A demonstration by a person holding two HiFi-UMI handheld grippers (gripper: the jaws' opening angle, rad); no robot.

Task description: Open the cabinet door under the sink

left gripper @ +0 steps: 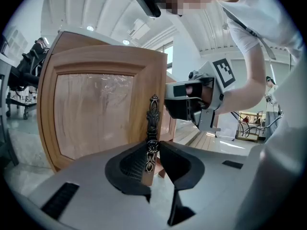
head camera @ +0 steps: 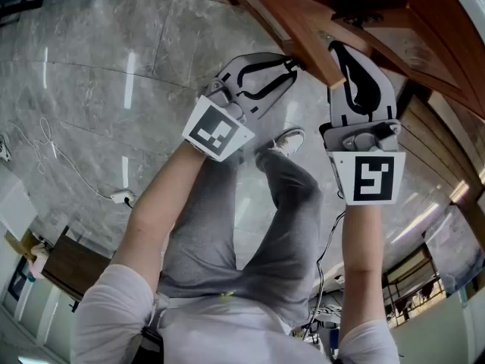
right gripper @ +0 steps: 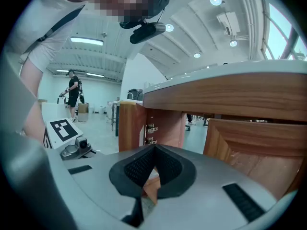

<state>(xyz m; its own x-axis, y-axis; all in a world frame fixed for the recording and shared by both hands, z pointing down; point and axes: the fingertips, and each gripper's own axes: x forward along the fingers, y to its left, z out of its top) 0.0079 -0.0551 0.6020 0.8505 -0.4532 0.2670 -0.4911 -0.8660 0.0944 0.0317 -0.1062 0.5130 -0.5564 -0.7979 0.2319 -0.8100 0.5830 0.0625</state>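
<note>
The left gripper [left gripper: 153,146] is closed on the ornate metal handle [left gripper: 152,123] of the cabinet door [left gripper: 96,114]: the handle's rosette sits between the two dark ribbed pads [left gripper: 132,164], which press in on it from both sides. The handle is mounted upright along the free edge of the door, a framed wooden panel that stands swung out from the cabinet. In the head view the left gripper [head camera: 288,67] reaches up to the lower edge of the same wooden door [head camera: 288,14], with the right gripper [head camera: 339,50] just beside it at the door's end. The right gripper [right gripper: 153,148] has its jaws brought together, tips meeting. A wedge of wood shows through the gap behind the tips, and whether it is held cannot be told. Ahead of the right gripper the cabinet compartment is open, with two metal hinges [right gripper: 150,133] on its inner side wall, the wooden counter edge [right gripper: 225,92] above and another framed door panel [right gripper: 254,147] at the right. Below the grippers the head view shows the person's grey trousers [head camera: 227,226], one shoe [head camera: 288,139] and a grey marble floor [head camera: 114,74].
</note>
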